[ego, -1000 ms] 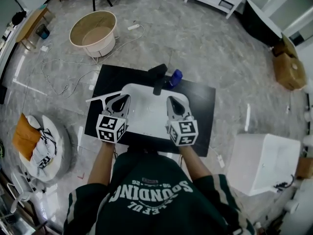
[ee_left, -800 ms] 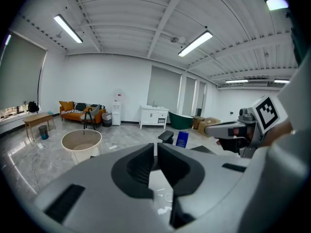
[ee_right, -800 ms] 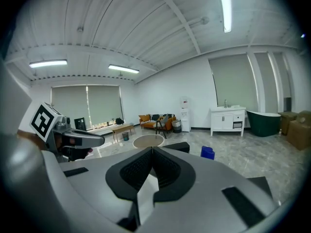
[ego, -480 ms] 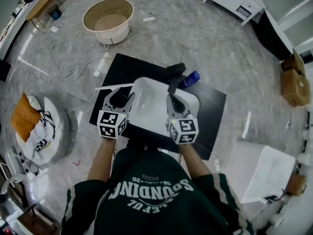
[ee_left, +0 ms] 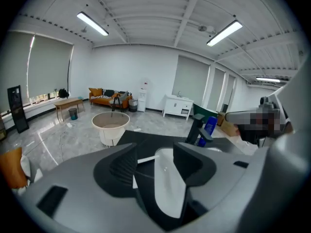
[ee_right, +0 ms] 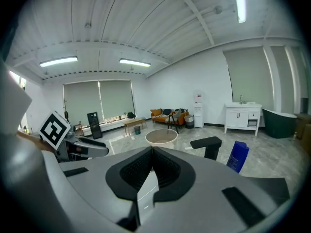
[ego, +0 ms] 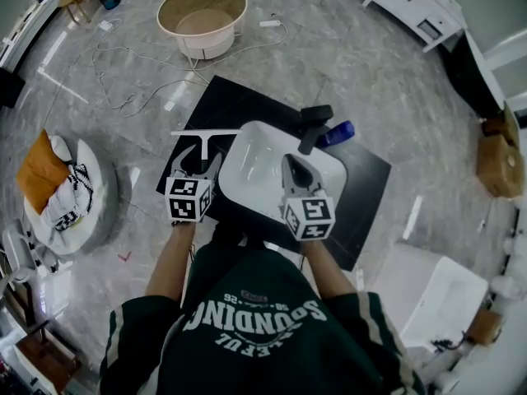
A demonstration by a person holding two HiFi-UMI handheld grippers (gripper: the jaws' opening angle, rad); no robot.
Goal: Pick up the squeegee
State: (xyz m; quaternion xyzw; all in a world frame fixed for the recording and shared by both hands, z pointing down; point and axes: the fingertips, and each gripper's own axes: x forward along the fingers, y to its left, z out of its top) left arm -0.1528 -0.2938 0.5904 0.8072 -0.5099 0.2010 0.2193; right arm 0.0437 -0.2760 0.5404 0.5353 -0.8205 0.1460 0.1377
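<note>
The step in hand is the approach to the grasp. The left gripper (ego: 198, 166) hangs over the near left part of the black mat (ego: 362, 179), its fingers spread wide after just opening, and nothing is pinched between them yet. The squeegee (ego: 205, 132) lies flat on the mat just left of the white basin (ego: 247, 148). Its blade runs left to right at the far end, and its short handle points near, toward the gap between the open jaws (the left gripper view shows a white strip of it in that gap, ahead of the pads and apparently untouched). The right gripper (ego: 296, 171) hovers over the basin's near right side, fingers pressed together on nothing, and looks idle. Next, I judge, the left gripper must ease forward and down until the handle sits between the pads, close firmly and lift, keeping clear of the basin rim just beside it.
</note>
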